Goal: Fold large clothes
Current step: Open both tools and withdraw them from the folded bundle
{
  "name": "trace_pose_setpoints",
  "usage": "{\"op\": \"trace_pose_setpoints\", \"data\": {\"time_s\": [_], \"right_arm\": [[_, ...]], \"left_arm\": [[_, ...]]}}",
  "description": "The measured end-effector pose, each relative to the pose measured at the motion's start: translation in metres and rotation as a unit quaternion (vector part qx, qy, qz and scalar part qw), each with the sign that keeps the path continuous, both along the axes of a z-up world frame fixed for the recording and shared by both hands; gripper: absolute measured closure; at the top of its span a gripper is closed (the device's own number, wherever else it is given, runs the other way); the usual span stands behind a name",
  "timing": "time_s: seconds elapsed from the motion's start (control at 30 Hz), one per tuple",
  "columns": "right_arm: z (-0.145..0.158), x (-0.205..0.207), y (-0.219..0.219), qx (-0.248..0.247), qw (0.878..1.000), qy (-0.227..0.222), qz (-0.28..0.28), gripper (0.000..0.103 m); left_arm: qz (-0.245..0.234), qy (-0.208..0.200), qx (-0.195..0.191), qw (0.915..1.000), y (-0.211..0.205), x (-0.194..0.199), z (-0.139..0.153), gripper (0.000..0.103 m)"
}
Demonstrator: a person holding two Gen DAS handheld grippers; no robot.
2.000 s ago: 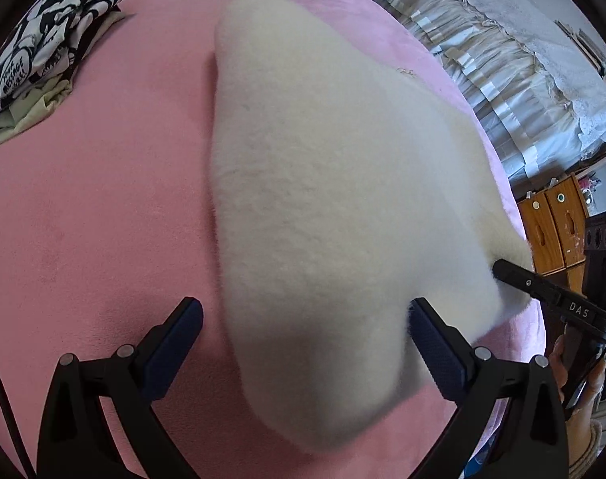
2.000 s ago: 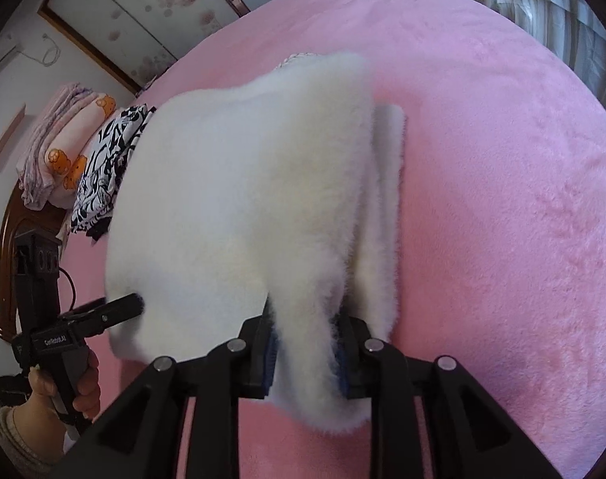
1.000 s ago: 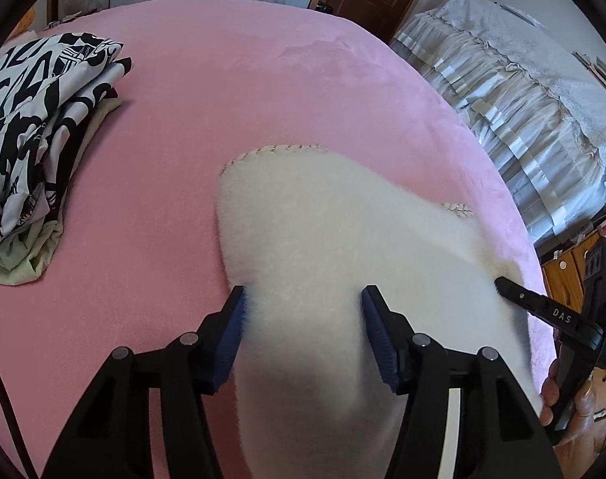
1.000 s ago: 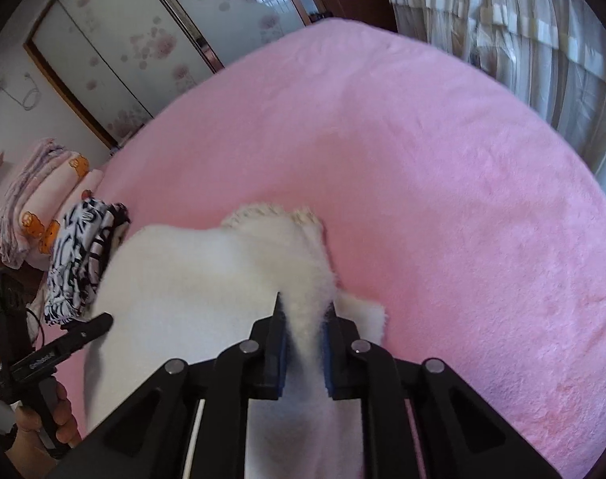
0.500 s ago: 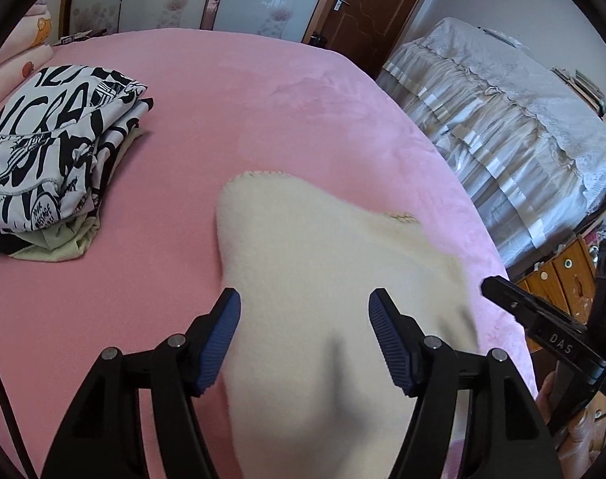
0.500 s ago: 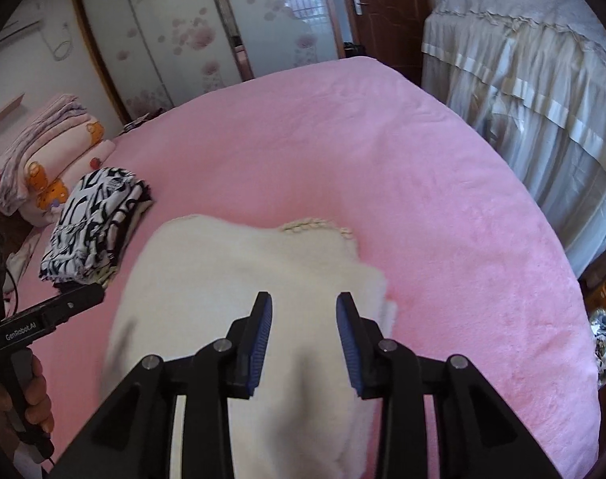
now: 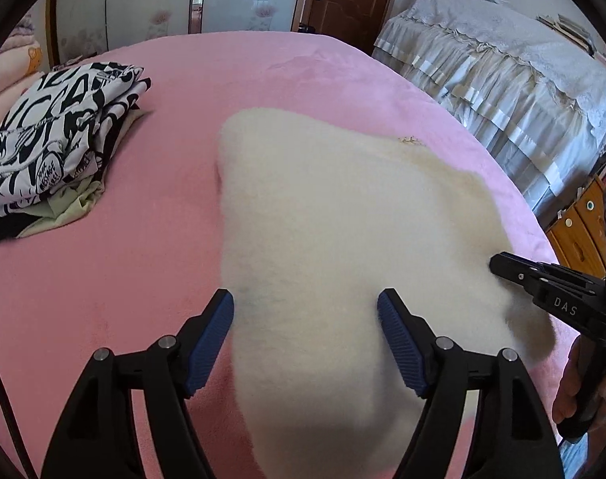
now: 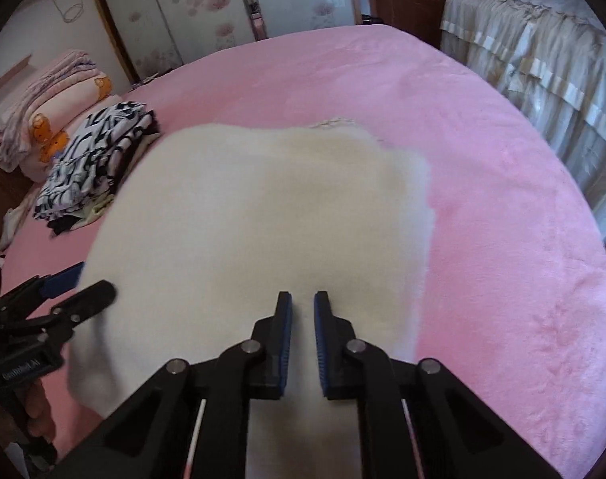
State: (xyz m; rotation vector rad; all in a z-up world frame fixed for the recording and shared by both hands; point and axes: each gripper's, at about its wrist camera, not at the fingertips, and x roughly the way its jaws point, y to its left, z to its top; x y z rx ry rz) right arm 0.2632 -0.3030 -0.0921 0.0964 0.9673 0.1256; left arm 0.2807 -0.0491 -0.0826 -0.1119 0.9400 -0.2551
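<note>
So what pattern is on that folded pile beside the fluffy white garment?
Bold black-and-white graphic print on the folded pile, clearest in the left wrist view.

Left gripper (image 7: 304, 333): jaws spread wide, gripping nothing, poised over the near edge of the cream fleece garment (image 7: 342, 231).
Right gripper (image 8: 302, 337): jaws drawn close with a narrow gap between the blue pads, nothing between them, over the garment's near edge.
Right hand (image 7: 590, 383): wrapped round its gripper's handle, beside the garment's right edge.
</note>
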Motion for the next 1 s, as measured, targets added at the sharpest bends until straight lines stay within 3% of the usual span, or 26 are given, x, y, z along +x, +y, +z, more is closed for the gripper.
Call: {"op": "trace_pose_setpoints", "data": {"time_s": [0.07,0.23,0.77,0.93,1.0], "right_arm": [[-0.001,-0.003,-0.014,0.020,1.000,0.006,-0.001,0.097],[0.003,-0.009,-0.020,-0.014,1.000,0.006,-0.024,0.092],[0.020,-0.021,-0.023,0.010,0.999,0.017,-0.027,0.091],[0.035,-0.034,-0.017,0.007,1.000,0.013,-0.024,0.066],[0.043,-0.040,-0.016,0.012,1.000,0.008,-0.021,0.061]], "left_arm": [[0.001,0.002,-0.003,1.0000,0.003,-0.001,-0.001,0.026],[0.009,0.000,0.001,1.0000,0.002,-0.002,-0.001,0.026],[0.028,0.005,0.028,0.9992,0.000,-0.016,0.022,0.026],[0.024,0.023,0.034,0.9989,0.000,-0.029,0.035,0.026],[0.029,0.022,0.042,0.9985,0.000,-0.037,0.042,0.026]]}}
